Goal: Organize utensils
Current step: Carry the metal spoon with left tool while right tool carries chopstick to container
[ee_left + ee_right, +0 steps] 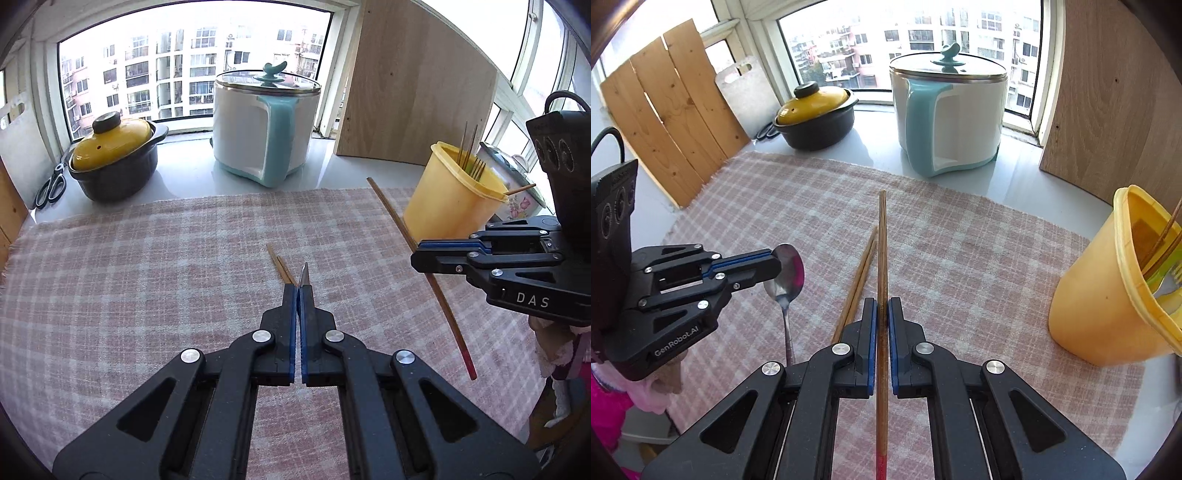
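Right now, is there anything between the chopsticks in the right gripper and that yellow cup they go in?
Nothing visible does. The right gripper is shut on the chopsticks, and only bare checked cloth lies between them and the yellow cup. The cup's mouth already holds utensils but has room.

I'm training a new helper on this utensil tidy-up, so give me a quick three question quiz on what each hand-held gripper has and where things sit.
1. True or false: the left hand-held gripper is shut on a spoon.
2. What does the right hand-held gripper hold? A) scissors B) long chopsticks C) a fork
3. Fill in: the loose chopstick pair lies on the checked ____.

Key: 1 true; 2 B; 3 cloth. The yellow cup already holds utensils.
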